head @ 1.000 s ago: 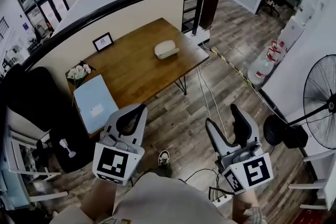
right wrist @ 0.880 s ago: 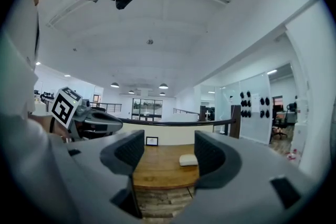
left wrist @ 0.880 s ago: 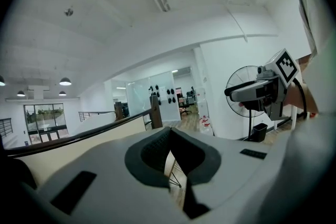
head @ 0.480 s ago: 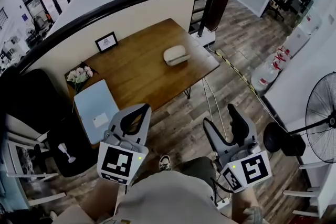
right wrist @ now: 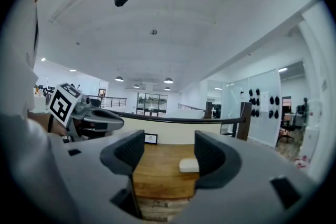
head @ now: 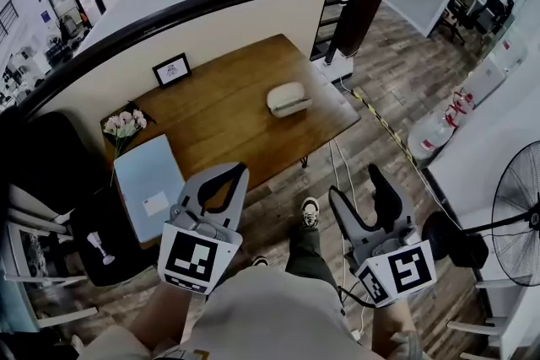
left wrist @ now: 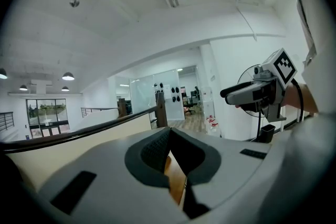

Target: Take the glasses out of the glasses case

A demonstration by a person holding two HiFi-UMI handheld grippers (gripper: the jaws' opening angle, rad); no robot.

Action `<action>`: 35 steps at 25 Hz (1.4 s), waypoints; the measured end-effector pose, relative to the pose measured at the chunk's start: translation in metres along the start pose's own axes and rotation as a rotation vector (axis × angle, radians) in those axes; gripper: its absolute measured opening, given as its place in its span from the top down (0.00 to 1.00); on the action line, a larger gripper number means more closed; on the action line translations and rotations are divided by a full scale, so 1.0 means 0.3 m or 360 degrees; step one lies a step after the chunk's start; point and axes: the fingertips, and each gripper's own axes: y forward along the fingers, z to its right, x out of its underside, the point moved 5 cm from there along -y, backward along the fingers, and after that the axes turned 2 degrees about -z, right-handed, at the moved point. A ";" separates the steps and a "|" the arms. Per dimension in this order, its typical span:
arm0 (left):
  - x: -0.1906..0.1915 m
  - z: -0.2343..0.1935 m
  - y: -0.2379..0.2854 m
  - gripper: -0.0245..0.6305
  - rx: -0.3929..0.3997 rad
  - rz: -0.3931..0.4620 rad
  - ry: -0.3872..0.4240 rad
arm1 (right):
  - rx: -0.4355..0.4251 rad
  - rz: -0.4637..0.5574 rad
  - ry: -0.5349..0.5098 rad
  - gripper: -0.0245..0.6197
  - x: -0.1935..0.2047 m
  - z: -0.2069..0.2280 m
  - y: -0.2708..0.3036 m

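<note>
A white glasses case (head: 287,99) lies closed on the right part of the wooden table (head: 221,118). In the right gripper view the glasses case (right wrist: 189,165) shows between the jaws, far ahead on the table (right wrist: 157,165). Both grippers hang in the air short of the table's near edge. My left gripper (head: 229,174) has its fingertips together and holds nothing. My right gripper (head: 359,188) stands open and empty. The left gripper (left wrist: 169,136) shows only a sliver of wood through its jaws. The right gripper (right wrist: 169,152) has a wide gap. No glasses are in view.
A small picture frame (head: 171,69), a bunch of flowers (head: 122,124) and a pale blue pad (head: 148,177) are on the table's left side. A dark railing (head: 169,13) runs behind. A fan (head: 515,215), water bottles (head: 439,126) and floor cables (head: 342,173) are to the right.
The person has walked toward the table, so it sits nearer and lower in the head view; a shoe has stepped forward. Both grippers keep their states.
</note>
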 end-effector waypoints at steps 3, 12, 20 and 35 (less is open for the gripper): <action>0.004 -0.017 0.084 0.96 -0.0024 -0.0017 0.0028 | -0.0019 0.0002 0.0004 0.51 0.020 0.072 0.059; -0.051 -0.085 0.416 0.96 -0.0140 -0.0111 0.0043 | -0.0161 -0.0030 0.0041 0.51 0.028 0.392 0.331; -0.096 -0.186 0.768 0.96 -0.0317 -0.0238 0.0002 | -0.0399 -0.0084 0.0023 0.51 0.009 0.701 0.680; -0.100 -0.344 1.184 0.96 -0.0662 -0.0387 -0.0083 | -0.0840 -0.0111 -0.0057 0.52 0.024 1.030 1.214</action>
